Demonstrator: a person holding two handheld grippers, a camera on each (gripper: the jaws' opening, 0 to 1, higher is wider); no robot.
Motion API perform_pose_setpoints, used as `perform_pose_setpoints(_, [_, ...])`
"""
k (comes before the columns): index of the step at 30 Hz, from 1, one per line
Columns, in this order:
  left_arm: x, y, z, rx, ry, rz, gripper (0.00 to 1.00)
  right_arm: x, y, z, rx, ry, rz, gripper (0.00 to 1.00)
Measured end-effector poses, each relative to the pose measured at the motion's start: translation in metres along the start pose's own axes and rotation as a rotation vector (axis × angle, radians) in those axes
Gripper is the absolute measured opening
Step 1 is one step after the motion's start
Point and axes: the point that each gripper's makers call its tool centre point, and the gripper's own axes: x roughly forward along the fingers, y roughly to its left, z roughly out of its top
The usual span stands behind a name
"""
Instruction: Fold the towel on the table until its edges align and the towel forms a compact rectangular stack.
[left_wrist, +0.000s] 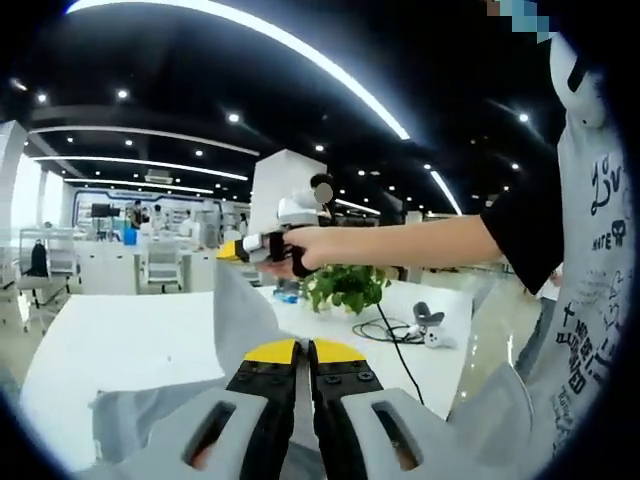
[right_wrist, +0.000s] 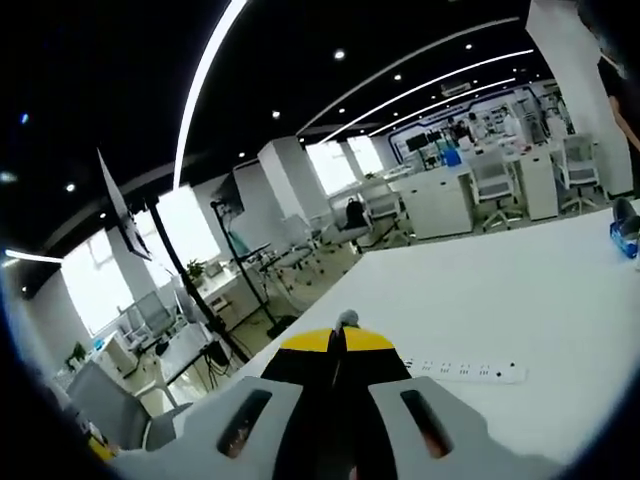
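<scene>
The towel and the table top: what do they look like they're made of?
The towel looks like soft grey woven cloth with a matte finish: it drapes and creases where it hangs lifted between the two hand-held grippers. The table looks like a hard, smooth white board, perhaps laminate, flat and faintly glossy; the exact material can't be told.

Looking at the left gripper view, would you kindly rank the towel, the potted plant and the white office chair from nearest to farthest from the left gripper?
1. The towel: pinched in the left gripper, draping up and left.
2. The potted plant: on the white table, up and right of the jaws.
3. The white office chair: beyond the table's far edge, upper left.
</scene>
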Motion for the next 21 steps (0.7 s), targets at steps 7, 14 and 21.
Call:
perform_pose_setpoints(7, [-0.018,0.022,-0.010,-0.020,0.003,0.055,0.04,0.021,0.016,-0.011,-0.016,0.023,0.027,0.00])
perform_pose_setpoints(14, [-0.031,0.037,-0.023,-0.048,0.015,0.101,0.04,0.038,0.023,-0.024,-0.014,0.052,0.042,0.00])
perform_pose_setpoints(21, [-0.039,0.048,-0.035,-0.055,0.038,0.133,0.04,0.052,0.030,-0.034,-0.011,0.070,0.059,0.00])
